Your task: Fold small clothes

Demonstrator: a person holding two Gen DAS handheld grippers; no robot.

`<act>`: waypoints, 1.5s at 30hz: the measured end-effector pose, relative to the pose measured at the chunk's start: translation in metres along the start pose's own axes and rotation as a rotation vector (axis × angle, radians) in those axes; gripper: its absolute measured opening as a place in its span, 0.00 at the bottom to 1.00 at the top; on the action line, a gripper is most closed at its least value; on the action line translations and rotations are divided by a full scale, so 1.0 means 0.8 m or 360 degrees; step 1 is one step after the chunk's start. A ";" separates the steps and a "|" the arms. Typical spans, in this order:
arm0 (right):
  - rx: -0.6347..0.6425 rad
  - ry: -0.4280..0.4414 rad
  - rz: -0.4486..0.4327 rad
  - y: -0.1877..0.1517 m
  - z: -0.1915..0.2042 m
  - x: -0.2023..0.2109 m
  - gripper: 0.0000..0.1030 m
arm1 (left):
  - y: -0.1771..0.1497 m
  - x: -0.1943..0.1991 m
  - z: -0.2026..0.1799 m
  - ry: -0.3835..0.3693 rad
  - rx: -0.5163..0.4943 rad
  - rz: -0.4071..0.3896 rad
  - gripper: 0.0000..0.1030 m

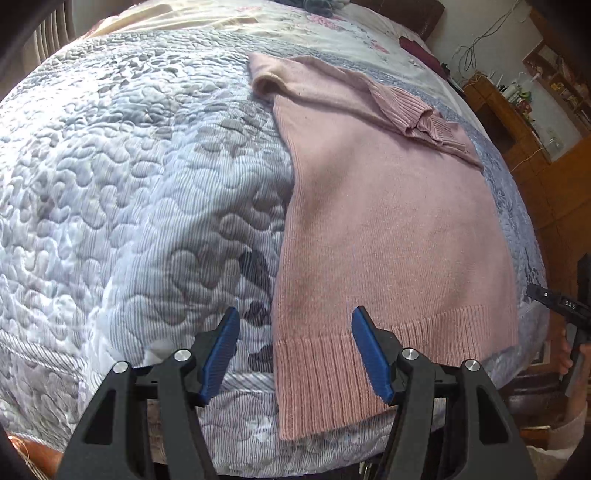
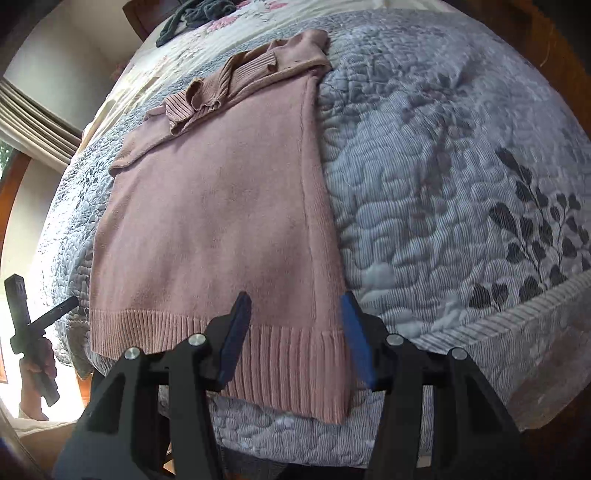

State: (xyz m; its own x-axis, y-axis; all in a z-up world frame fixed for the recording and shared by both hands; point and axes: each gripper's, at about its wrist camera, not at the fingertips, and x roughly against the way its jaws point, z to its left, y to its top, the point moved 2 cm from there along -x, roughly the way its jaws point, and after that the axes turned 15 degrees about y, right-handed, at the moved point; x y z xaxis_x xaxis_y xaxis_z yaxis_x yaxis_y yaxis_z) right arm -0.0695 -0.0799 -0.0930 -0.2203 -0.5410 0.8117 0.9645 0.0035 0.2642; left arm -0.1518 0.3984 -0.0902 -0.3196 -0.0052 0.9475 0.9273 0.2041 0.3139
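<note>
Both grippers stand with their blue pads spread apart and nothing between them: the left gripper [image 1: 293,354] fills the bottom centre of its own view, poised over the sweater's lower left corner, and the right gripper [image 2: 297,338] sits at the bottom centre of its view, over the lower right corner. Between and beyond them lies the pink knit sweater [image 1: 388,221], spread flat on the bed with its ribbed hem [image 1: 332,369] hanging a little over the near edge and its sleeves already folded in, one ribbed cuff [image 1: 424,118] bunched up in the upper right of the left view. It looks soft, light and limp, likely to sag and stretch if lifted by a single point, so I judge the two hem corners, where the ribbing is thicker, to be the best places to pinch for folding it up toward the collar [image 2: 295,48]. Under it is a grey-blue quilted bedspread [image 1: 129,184], whose puckered surface may drag at the knit. No container shows anywhere; dark clothing [image 2: 195,14] lies heaped at the top left of the right view, well apart from the sweater.
</note>
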 end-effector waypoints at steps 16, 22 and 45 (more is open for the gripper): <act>-0.0077 0.0016 0.0133 -0.049 -0.033 -0.032 0.45 | -0.055 -0.033 -0.006 -0.0054 0.0046 0.0116 0.60; -0.0083 0.0089 0.0163 -0.057 -0.031 -0.040 0.31 | -0.064 -0.034 -0.008 -0.0121 0.0098 0.0133 0.47; -0.0321 0.0659 -0.0062 0.036 -0.023 0.033 0.08 | 0.018 0.024 0.023 -0.0413 0.0339 -0.0040 0.09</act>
State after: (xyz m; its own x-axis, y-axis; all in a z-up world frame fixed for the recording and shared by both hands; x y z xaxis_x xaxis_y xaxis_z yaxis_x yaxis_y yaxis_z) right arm -0.0451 -0.1097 -0.0741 -0.2198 -0.8281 0.5157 0.9748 -0.1652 0.1503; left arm -0.1483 0.4196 -0.0684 -0.4062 0.2308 0.8842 0.8656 0.4073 0.2913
